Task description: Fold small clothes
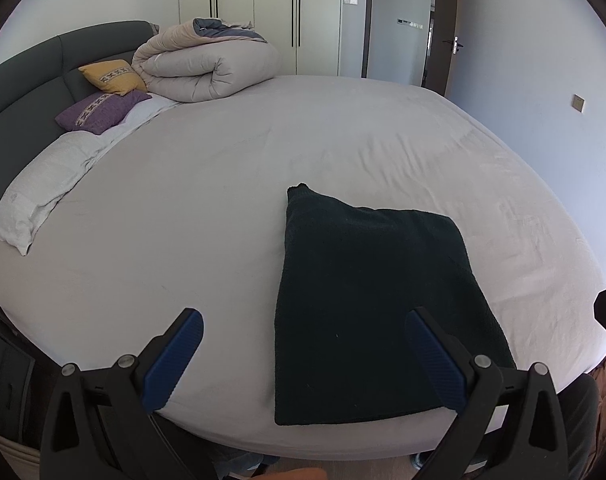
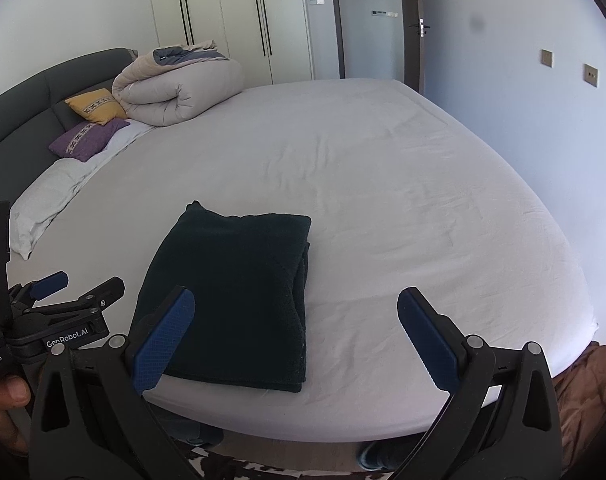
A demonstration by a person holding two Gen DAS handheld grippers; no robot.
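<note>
A dark green garment (image 1: pixel 367 304) lies folded into a thick rectangle on the light grey bed (image 1: pixel 223 184), near its front edge. It also shows in the right wrist view (image 2: pixel 239 292), with stacked layers along its right side. My left gripper (image 1: pixel 303 336) is open and empty, held above the front edge just left of the garment. My right gripper (image 2: pixel 295 312) is open and empty, held above the garment's front right corner. The left gripper also shows at the left of the right wrist view (image 2: pixel 77 286).
A rolled beige duvet (image 1: pixel 207 68), a yellow cushion (image 1: pixel 111 76), a purple cushion (image 1: pixel 99 112) and a white pillow (image 1: pixel 43 192) lie by the dark headboard (image 1: pixel 19 76). Wardrobes and a door stand behind. A brown item (image 2: pixel 583 392) lies on the floor at the right.
</note>
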